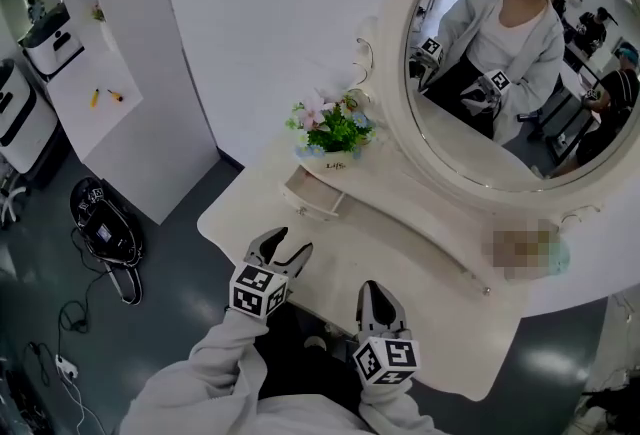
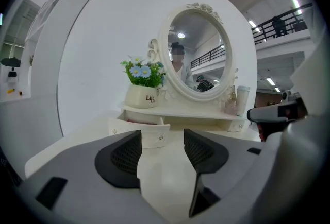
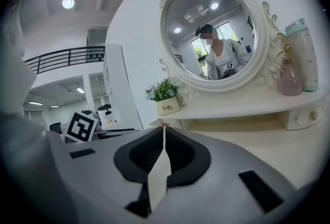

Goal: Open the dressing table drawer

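- Your left gripper (image 1: 289, 247) is hanging spread and empty; your right gripper (image 1: 376, 291) is sitting pressed together, empty.
- The drawer (image 1: 312, 195) is sitting pulled out under the pot (image 1: 331, 162); tugging more is likely risking it dropping out.

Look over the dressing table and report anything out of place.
Only the small left drawer, below the flower pot, stands pulled out; the right drawer is shut. Nothing spilled or damaged shows.

Left tool (image 1: 287, 245) jaws wide apart, empty, right tool (image 1: 375, 293) jaws closed together, both pointing forward
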`<state>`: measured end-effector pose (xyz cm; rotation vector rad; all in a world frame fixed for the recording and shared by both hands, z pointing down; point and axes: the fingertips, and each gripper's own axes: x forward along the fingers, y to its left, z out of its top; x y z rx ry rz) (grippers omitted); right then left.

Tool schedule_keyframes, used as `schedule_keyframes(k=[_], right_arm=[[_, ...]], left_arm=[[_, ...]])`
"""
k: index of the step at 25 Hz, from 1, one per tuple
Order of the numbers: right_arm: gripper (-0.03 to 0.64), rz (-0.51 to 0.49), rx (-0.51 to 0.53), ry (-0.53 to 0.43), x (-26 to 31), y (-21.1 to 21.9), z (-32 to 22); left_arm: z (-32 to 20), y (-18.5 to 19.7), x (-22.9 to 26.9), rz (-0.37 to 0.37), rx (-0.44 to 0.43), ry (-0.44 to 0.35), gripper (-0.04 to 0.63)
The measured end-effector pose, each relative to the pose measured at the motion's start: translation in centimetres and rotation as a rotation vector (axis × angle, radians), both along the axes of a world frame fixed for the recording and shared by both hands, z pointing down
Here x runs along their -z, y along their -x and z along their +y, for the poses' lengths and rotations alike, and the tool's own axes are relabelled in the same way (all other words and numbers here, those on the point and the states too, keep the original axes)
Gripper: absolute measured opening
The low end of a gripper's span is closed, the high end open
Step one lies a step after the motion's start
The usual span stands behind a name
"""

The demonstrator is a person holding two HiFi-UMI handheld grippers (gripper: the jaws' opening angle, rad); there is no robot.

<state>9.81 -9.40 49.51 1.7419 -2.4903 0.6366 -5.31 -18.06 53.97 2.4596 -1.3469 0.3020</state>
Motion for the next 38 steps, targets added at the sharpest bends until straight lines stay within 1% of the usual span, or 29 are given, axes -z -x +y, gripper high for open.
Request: schedule_keyframes(k=[3, 6, 9, 12, 15, 18, 20, 23, 27, 32, 38], right_arm=[[0.037, -0.005, 0.009, -0.009, 0.2, 0.1, 0.2], [0.037, -0.004, 0.016, -0.023, 0.5, 0.0, 0.1], [0.037, 0.006, 0.024, -0.041, 1.0, -0.1, 0.0], [0.037, 0.019, 0.030, -0.058, 1.3, -0.1, -0.1], [0.037, 0.040, 0.040, -0.079, 1.6, 0.0, -0.2], [0.037, 0.061, 0.062, -0.101, 1.9, 0.4, -0.4], [0.037, 0.075, 0.076, -0.111, 2.1, 0.7, -0.4], [0.037, 0.088, 0.100, -0.114, 2.2, 1.2, -0.4], [0.035, 0.117, 0.125, -0.122, 2.2, 1.6, -0.2], [0.034, 0.120, 0.126, -0.128, 2.1, 1.4, 0.1], [0.034, 0.124, 0.117, -0.128, 2.3, 0.5, 0.5]], left_arm=[[1.4, -0.4, 1.8, 0.019, -0.025, -0.031, 0.261], [2.8, -0.5, 3.6, 0.041, -0.035, -0.059, 0.228], [4.0, 0.0, 5.4, 0.055, -0.013, -0.098, 0.179], [5.0, 0.4, 7.1, 0.089, 0.009, -0.140, 0.106], [6.0, 0.7, 8.2, 0.118, 0.035, -0.171, 0.067], [7.0, 1.4, 8.7, 0.121, 0.080, -0.194, 0.028], [7.7, 1.9, 8.7, 0.107, 0.105, -0.201, 0.018], [8.3, 2.5, 8.3, 0.061, 0.140, -0.209, 0.015], [8.7, 2.7, 8.1, 0.026, 0.165, -0.224, 0.015], [8.9, 2.0, 7.8, 0.017, 0.161, -0.224, 0.015], [8.9, 0.5, 7.6, 0.011, 0.131, -0.215, 0.015]])
